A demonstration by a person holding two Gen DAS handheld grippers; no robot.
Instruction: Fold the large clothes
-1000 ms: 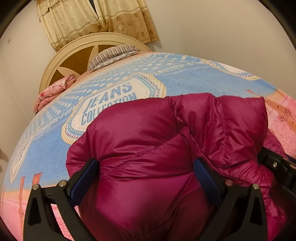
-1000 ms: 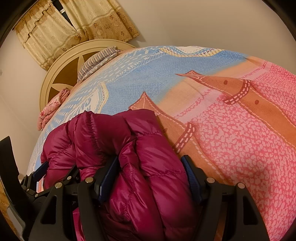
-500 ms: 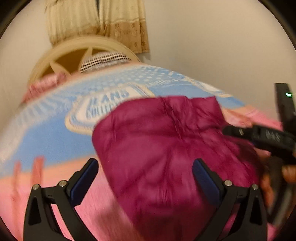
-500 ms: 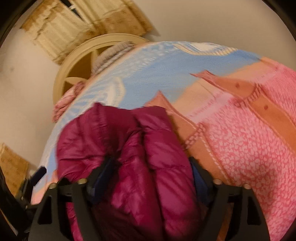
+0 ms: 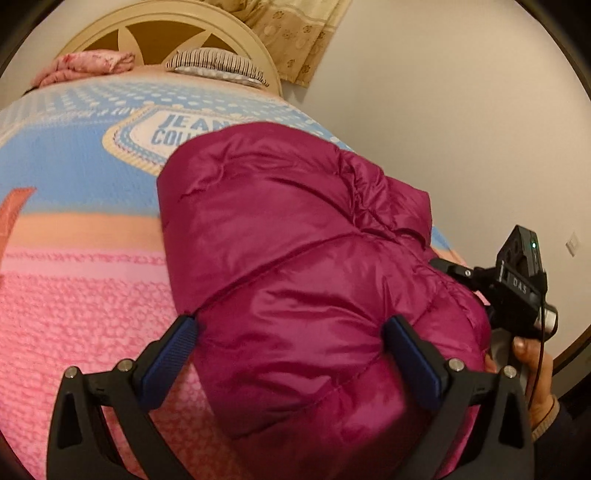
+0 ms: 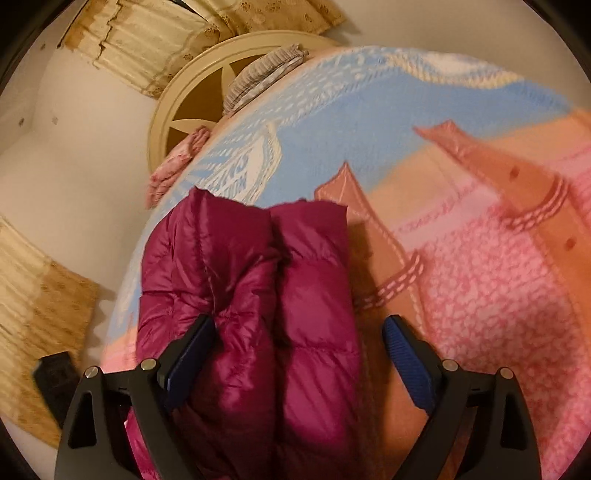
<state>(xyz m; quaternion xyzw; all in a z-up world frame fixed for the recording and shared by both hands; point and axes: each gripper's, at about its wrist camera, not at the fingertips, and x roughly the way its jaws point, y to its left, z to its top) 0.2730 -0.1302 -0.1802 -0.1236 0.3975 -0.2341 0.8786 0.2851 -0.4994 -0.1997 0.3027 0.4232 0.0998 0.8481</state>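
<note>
A magenta quilted puffer jacket lies folded into a thick bundle on the bed's blue, orange and pink blanket. My left gripper is open, its jaws spread wide around the near end of the bundle. My right gripper is open too; the folded jacket lies between its jaws, against the left pad with a gap at the right pad. The right gripper also shows in the left wrist view, held in a hand at the jacket's right side.
A cream round headboard stands at the far end with a striped pillow and a pink folded cloth. Beige curtains hang behind. White walls border the bed. A dark object lies low at the left.
Both grippers swung around the bundle and the views rotated. The jacket now lies as a narrower, tidier fold. The right pad has come off the jacket.
</note>
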